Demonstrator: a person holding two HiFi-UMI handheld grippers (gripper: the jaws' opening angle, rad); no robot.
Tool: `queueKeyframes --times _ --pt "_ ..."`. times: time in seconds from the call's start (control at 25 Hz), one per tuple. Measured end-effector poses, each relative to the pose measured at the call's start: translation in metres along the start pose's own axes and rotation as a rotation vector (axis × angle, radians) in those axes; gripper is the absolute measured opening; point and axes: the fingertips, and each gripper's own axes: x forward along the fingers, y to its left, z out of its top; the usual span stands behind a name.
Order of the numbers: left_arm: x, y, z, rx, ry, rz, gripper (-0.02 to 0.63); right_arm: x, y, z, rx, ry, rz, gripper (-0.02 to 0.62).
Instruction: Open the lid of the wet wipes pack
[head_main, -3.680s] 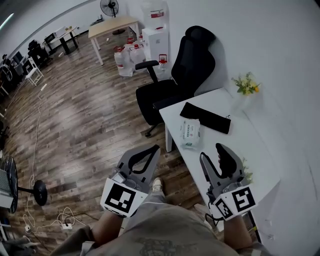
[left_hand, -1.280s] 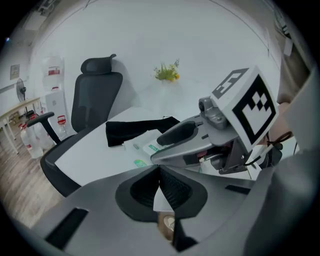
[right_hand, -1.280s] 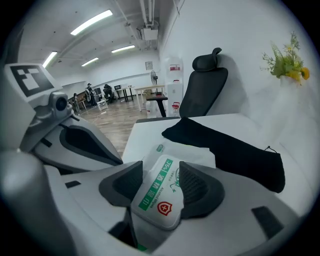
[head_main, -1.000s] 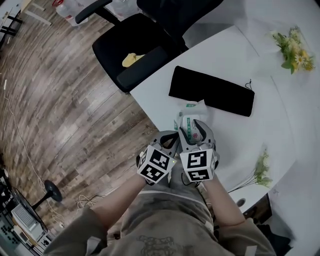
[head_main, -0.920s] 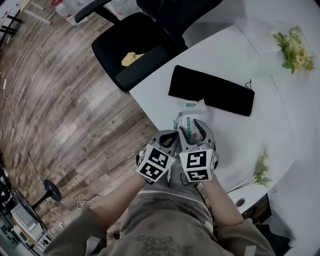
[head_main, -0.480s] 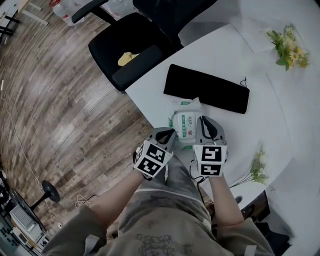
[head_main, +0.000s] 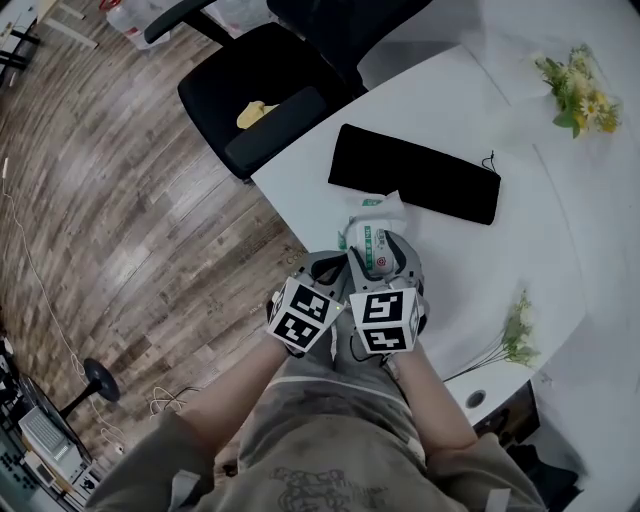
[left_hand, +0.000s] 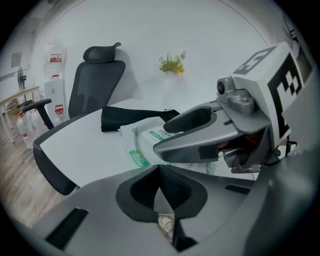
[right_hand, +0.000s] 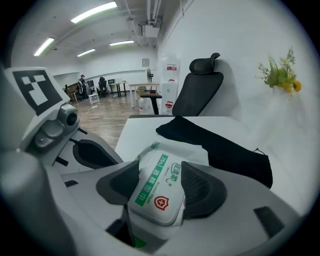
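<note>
Floor: wood planks, filling the left of the head view.
Table: white, running from the upper right down to the person's lap, with its near corner by the chair.
Chair: black office chair pushed up to the table's far-left edge, one armrest just beside that edge.
Pouch: flat and black, lying across the table just beyond the pack, with a cord at its right end.
Right gripper: angled down over the pack. Its jaws are spread wide and have just been opening. The pack sits between the two dark pads, one pad along each long side, released rather than clamped.
Left gripper: at the table's near edge, just left of the right gripper and beside the pack. Its jaws are closed together, tips meeting, with nothing between them.
Pack: white wet wipes pack with green print. It lies flat on the table near the front edge, between the pouch and the two grippers, with its near end inside the right gripper's jaws.
Lid: white rounded flap with a red cross mark, lying flat on top of the pack, not raised.
Flowers: yellow and green bunch at the table's far-right end, well apart from the pack.
Sprig: pale stems lying near the table's right edge.
Yellow object: small, on the chair seat; what it is cannot be made out.
</note>
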Motion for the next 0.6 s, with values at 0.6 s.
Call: queueKeyframes --times 0.6 --pt "0.002 0.003 -0.002 -0.029 0.001 -0.024 0.015 -0.044 -0.014 0.027 0.115 -0.17 -0.045 0.116"
